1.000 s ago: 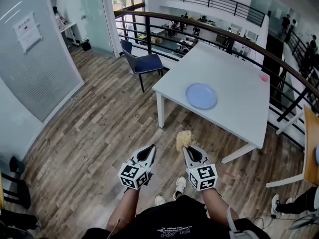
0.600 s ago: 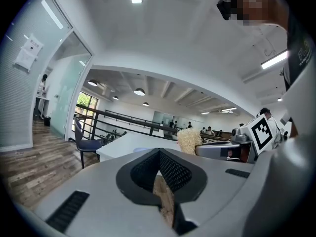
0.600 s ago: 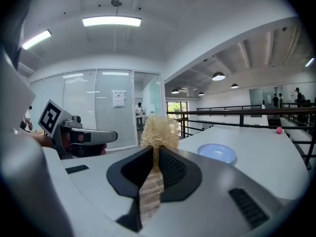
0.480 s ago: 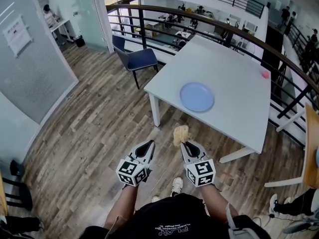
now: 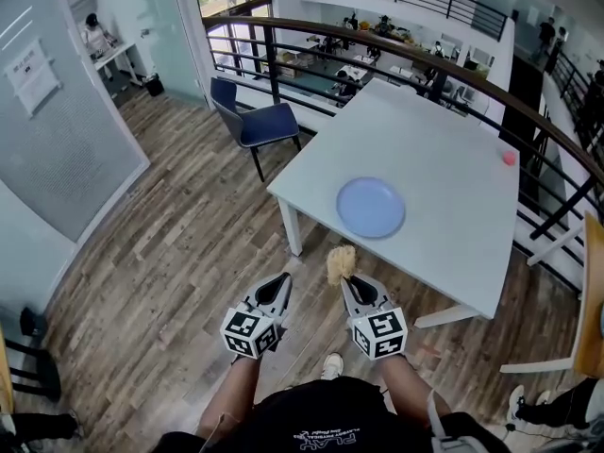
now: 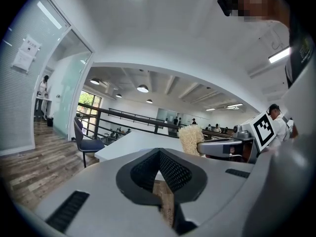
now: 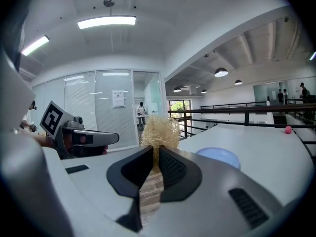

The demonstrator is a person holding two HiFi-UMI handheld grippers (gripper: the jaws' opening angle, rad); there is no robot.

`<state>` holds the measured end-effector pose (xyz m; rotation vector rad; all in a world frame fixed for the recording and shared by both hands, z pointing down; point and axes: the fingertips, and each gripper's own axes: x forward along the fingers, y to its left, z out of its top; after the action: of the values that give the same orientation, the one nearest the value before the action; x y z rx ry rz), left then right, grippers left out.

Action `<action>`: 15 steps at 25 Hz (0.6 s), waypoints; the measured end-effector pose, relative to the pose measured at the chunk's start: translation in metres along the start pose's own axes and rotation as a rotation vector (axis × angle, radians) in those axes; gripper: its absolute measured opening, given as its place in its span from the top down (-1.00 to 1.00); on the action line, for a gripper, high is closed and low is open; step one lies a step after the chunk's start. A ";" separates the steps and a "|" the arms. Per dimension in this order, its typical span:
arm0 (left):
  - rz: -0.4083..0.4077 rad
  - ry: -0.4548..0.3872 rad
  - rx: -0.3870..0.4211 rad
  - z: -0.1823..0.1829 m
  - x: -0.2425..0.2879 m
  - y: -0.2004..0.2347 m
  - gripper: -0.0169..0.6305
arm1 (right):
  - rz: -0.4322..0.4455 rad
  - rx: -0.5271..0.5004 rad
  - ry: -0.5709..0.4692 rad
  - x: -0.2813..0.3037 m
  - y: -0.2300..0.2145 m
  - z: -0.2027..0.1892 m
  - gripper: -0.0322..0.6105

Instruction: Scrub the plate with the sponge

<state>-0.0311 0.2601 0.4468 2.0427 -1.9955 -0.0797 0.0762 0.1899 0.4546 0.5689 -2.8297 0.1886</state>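
A pale blue plate (image 5: 371,207) lies near the front left corner of the white table (image 5: 444,168); it also shows in the right gripper view as the plate (image 7: 218,156). My right gripper (image 5: 346,278) is shut on a straw-coloured fibrous sponge (image 5: 341,262), held over the wooden floor just short of the table's edge. The sponge (image 7: 159,131) sticks up between the jaws. My left gripper (image 5: 279,289) hangs beside it over the floor, shut with nothing in it. From the left gripper view the sponge (image 6: 190,138) shows to the right.
A blue chair (image 5: 255,121) stands left of the table. A small pink ball (image 5: 510,158) sits at the table's far right edge. A dark railing (image 5: 396,64) curves behind the table. Another table edge (image 5: 592,291) is at right; a person's shoe (image 5: 521,404) is below it.
The view has closed in on the table: the plate now lies nearer and lower in the head view. Both grippers keep their pose, the sponge still held.
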 end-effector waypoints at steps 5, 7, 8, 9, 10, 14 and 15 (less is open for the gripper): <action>0.012 0.010 -0.003 -0.002 0.029 0.003 0.92 | 0.008 0.001 0.007 0.013 -0.028 -0.001 0.76; 0.015 0.018 -0.004 -0.004 0.039 0.005 0.92 | 0.010 0.005 0.008 0.018 -0.038 -0.002 0.76; 0.017 0.021 -0.005 -0.005 0.044 0.003 0.92 | 0.012 0.007 0.009 0.019 -0.043 -0.002 0.76; 0.020 0.024 -0.007 -0.005 0.048 0.002 0.92 | 0.015 0.010 0.011 0.019 -0.048 -0.002 0.76; 0.023 0.027 -0.006 -0.005 0.053 0.000 0.92 | 0.017 0.014 0.012 0.019 -0.053 -0.003 0.76; 0.028 0.037 -0.011 -0.004 0.068 -0.005 0.92 | 0.023 0.025 0.017 0.021 -0.069 -0.005 0.76; 0.029 0.038 -0.012 -0.004 0.070 -0.005 0.92 | 0.023 0.026 0.019 0.022 -0.072 -0.005 0.76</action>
<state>-0.0223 0.1916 0.4602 1.9928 -1.9964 -0.0463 0.0864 0.1173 0.4712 0.5372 -2.8203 0.2344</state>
